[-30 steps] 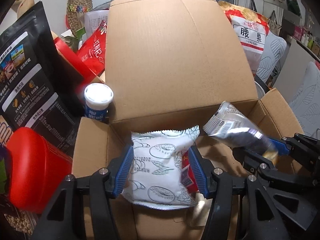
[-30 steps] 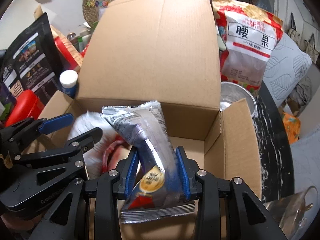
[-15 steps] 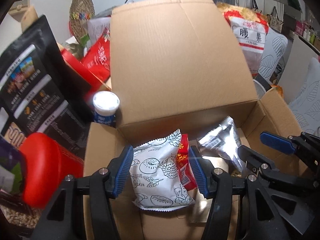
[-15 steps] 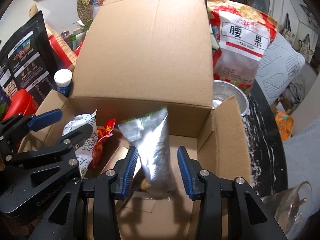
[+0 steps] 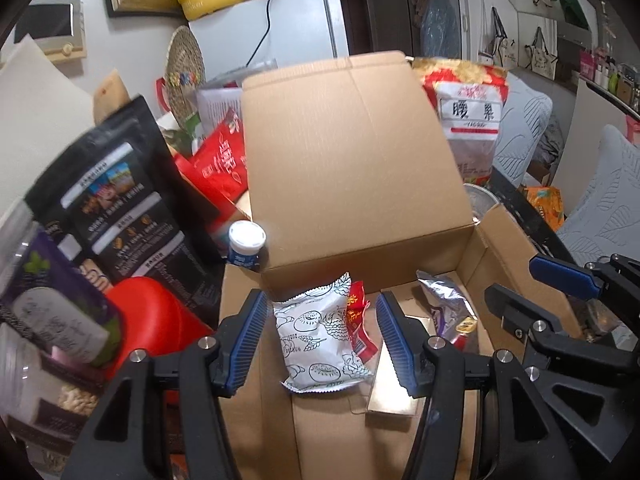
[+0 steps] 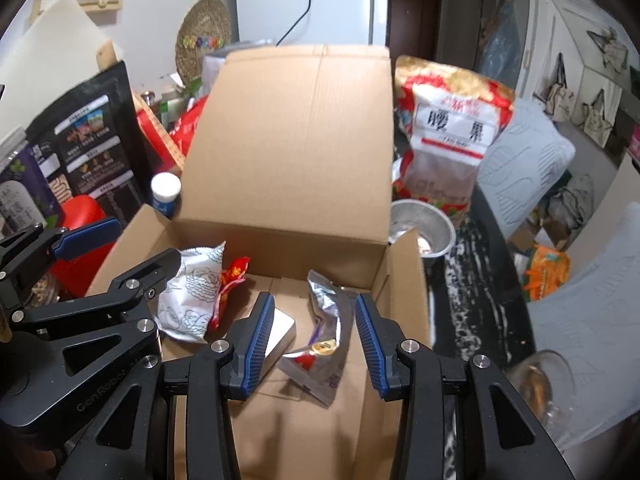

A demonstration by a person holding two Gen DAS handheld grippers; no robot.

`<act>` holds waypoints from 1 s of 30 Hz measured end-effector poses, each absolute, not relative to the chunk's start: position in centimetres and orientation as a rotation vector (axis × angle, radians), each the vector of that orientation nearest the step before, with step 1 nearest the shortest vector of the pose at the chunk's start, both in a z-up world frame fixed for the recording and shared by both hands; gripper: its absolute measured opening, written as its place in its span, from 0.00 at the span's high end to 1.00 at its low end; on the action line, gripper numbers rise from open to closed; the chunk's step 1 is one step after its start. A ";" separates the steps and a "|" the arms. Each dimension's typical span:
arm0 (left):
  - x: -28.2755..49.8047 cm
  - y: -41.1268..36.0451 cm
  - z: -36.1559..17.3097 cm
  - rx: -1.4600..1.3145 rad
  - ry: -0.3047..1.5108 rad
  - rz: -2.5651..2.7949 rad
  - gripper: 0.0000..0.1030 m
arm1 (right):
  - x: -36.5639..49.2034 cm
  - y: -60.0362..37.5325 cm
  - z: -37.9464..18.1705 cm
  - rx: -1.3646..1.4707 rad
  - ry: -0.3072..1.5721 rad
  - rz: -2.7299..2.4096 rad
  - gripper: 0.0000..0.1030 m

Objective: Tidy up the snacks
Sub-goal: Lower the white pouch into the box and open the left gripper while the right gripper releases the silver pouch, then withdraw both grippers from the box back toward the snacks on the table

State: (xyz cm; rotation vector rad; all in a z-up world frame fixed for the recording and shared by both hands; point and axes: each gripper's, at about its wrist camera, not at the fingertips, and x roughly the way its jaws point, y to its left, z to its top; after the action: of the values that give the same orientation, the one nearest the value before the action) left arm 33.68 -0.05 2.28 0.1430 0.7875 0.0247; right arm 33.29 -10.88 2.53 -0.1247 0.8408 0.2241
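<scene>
Both grippers, left gripper (image 5: 320, 336) and right gripper (image 6: 310, 338), apart and empty above cardboard box (image 5: 352, 168); white-capped bottle (image 5: 246, 244) beside it

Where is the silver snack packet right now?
The silver snack packet lies loose on the floor of the cardboard box, toward its right side in the right wrist view, below the open right gripper, right of the white printed packet.

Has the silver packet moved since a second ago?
Yes. The silver packet dropped from the right gripper onto the box floor.
</scene>
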 end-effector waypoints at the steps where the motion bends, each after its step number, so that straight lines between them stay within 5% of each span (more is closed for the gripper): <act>1: 33.3 -0.1 2.6 0.141 0.781 0.023 0.45 | 32.9 -11.0 3.0 -0.124 0.833 0.221 0.59; 11: 29.4 -0.5 6.3 0.132 0.699 -0.003 0.45 | 28.9 -11.7 6.7 -0.129 0.754 0.213 0.59; 16: 27.0 -0.2 8.2 0.108 0.654 -0.004 0.44 | 26.6 -12.2 8.5 -0.123 0.715 0.219 0.50; 20: 24.9 0.3 9.7 0.093 0.606 0.006 0.26 | 24.3 -12.3 10.1 -0.126 0.667 0.226 0.43; 30: 19.4 1.3 12.4 0.099 0.548 -0.018 0.22 | 18.3 -12.2 12.9 -0.138 0.573 0.249 0.26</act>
State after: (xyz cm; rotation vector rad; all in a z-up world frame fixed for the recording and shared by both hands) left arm 19.40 1.31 12.42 0.0987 0.5479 -0.0181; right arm 18.32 -12.19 12.93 -0.1381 0.5730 0.2487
